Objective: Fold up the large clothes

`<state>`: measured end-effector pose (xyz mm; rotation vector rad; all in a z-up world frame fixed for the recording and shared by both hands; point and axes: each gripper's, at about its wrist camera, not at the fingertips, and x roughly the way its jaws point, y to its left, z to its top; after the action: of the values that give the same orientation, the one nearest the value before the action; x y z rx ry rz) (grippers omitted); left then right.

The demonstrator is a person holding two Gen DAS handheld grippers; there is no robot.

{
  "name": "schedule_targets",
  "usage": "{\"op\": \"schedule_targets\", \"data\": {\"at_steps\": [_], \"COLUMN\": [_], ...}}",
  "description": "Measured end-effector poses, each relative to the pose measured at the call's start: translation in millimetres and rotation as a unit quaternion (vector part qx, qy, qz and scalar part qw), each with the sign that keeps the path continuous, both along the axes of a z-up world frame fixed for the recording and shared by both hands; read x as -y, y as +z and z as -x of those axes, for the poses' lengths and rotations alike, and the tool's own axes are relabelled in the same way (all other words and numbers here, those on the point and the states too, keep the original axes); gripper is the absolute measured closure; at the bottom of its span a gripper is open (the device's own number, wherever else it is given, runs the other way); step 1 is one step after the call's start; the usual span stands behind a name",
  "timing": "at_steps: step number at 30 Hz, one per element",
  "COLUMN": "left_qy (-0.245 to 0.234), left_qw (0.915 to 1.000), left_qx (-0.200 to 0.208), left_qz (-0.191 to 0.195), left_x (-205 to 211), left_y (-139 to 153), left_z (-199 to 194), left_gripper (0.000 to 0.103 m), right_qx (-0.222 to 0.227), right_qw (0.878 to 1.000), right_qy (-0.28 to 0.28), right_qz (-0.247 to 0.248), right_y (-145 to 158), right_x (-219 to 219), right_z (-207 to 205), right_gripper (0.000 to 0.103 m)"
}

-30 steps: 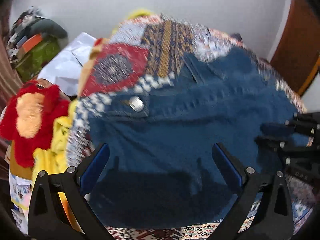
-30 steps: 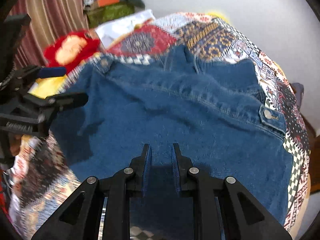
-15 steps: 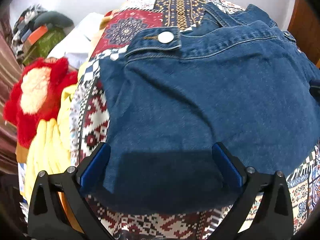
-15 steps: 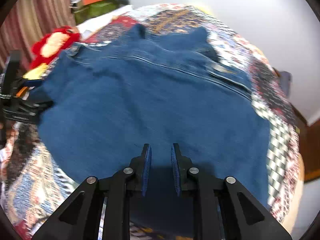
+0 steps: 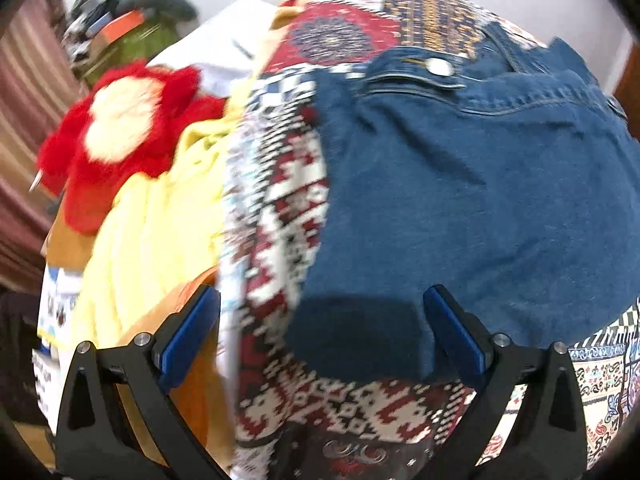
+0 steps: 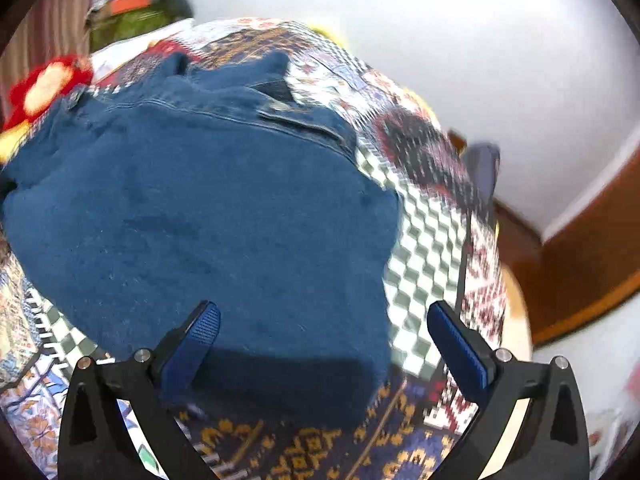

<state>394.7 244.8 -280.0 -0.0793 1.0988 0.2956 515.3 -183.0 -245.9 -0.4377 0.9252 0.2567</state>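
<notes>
A blue denim garment point(image 5: 480, 184) lies folded on a patchwork bedspread point(image 5: 280, 184); a metal button point(image 5: 438, 67) shows at its far left corner. My left gripper point(image 5: 320, 332) is open and empty over the garment's near left corner. In the right wrist view the denim garment point(image 6: 208, 208) fills the left and middle. My right gripper point(image 6: 324, 340) is open and empty over its near right corner, above the bedspread point(image 6: 424, 248).
A red and cream plush cushion point(image 5: 120, 128), yellow cloth point(image 5: 152, 232) and white cloth point(image 5: 224, 48) lie left of the bed. A pile of clothes point(image 5: 128, 28) sits at the back left. A wooden door point(image 6: 580, 264) stands at the right.
My right gripper has opened and let go of the denim. Both grippers have pulled back toward the garment's near corners, the left one shifting left.
</notes>
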Motion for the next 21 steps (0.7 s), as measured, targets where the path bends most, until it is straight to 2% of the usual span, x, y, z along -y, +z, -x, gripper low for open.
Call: {"op": "schedule_targets", "data": {"at_steps": [4,7,10,12,15,17,18,21], "left_qy": [0.013,0.022,0.033,0.046,0.051,0.053,0.054,0.055], "left_qw": [0.9999,0.9994,0.9973,0.9932,0.9845,0.9751,0.9677,0.9507], "left_qx": [0.006,0.026,0.062,0.085,0.096,0.097,0.097,0.087], "left_qz": [0.005,0.001,0.024,0.066,0.137,0.192,0.227,0.292], "left_x": [-3,4,10,13,15,17,19,24], "left_y": [7,21,39,49,52,45,38,18], "left_z": [12,20,31,39,46,49,50,47], "left_gripper": [0.0,0.0,0.0,0.0,0.0,0.0,0.0,0.0], "right_qx": [-0.049,-0.046,-0.032,-0.02,-0.009,-0.008,-0.011,-0.031], "right_qw": [0.997,0.995,0.995,0.995,0.992,0.989,0.987,0.981], "right_qy": [-0.05,-0.064,-0.056,-0.045,-0.02,-0.006,0.001,0.021], "right_qz": [-0.044,-0.053,-0.07,-0.086,-0.124,-0.147,-0.16,-0.193], "right_y": [-1,7,26,39,61,69,71,69], "right_x": [33,44,43,34,15,2,-7,-32], "right_z": [-6,0,7,13,24,27,27,27], "right_gripper": [0.0,0.0,0.0,0.0,0.0,0.0,0.0,0.0]}}
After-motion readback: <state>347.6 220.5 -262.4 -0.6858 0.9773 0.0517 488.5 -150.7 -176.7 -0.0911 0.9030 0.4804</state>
